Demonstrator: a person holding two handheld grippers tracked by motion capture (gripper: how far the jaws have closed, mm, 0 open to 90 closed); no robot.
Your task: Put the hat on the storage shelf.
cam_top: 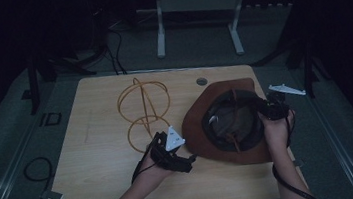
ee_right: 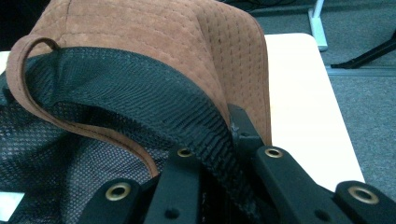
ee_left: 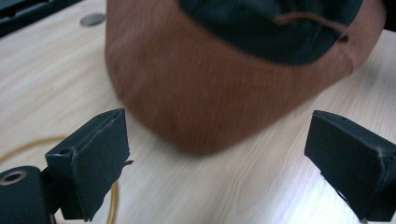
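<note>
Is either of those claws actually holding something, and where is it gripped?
Yes. The right claw is shut on the brown suede hat, pinching the black mesh band at its inner rim. The left claw is open, holding nothing.

One brown hat, brim up. One yellow wire stand. Two hand-held grippers, left gripper and right gripper, each with two black fingers. One wooden surface.
</note>
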